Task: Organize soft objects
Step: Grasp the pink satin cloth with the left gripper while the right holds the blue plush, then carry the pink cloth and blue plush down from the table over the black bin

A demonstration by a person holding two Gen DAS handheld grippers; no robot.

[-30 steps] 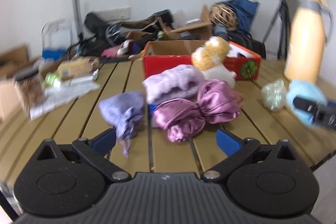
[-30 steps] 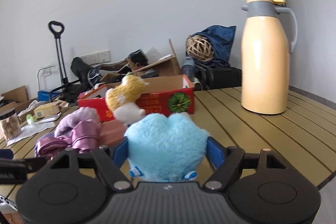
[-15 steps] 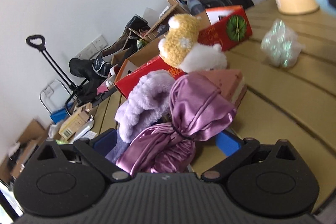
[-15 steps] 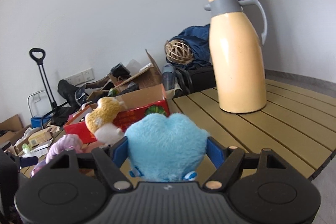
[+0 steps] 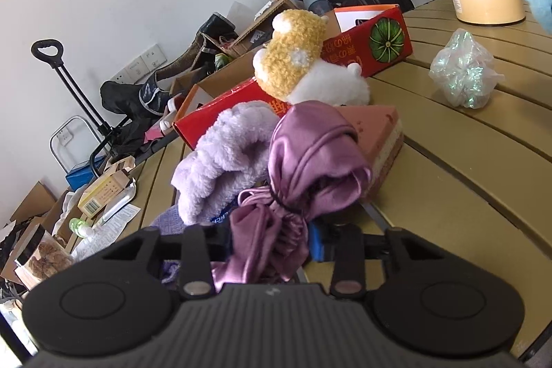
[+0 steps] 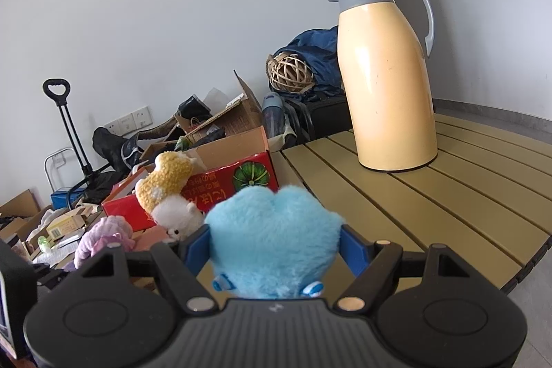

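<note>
My left gripper [image 5: 269,242] is shut on a purple satin cloth [image 5: 310,157] bunched between its blue fingers, low over the slatted table [image 5: 465,181]. Beside the cloth lies a lilac fluffy piece [image 5: 224,161], with a pink foam block [image 5: 383,126] behind it. A yellow and white plush [image 5: 300,64] leans against the red cardboard box [image 5: 372,40]. My right gripper [image 6: 276,247] is shut on a light-blue plush [image 6: 276,230], held above the table's near edge. From there the red box [image 6: 220,188] and the yellow plush [image 6: 169,178] lie ahead to the left.
A tall yellow thermos [image 6: 390,75] stands on the table's far right. A shiny plastic bag [image 5: 462,75] lies near it. Cartons, a snack jar [image 5: 41,257] and papers crowd the table's left end. Boxes, bags and a trolley handle [image 6: 57,88] fill the floor by the wall.
My left gripper has pushed forward onto the purple satin cloth and its fingers have shut on it. The right gripper keeps its hold on the blue plush and has swung slightly left.
</note>
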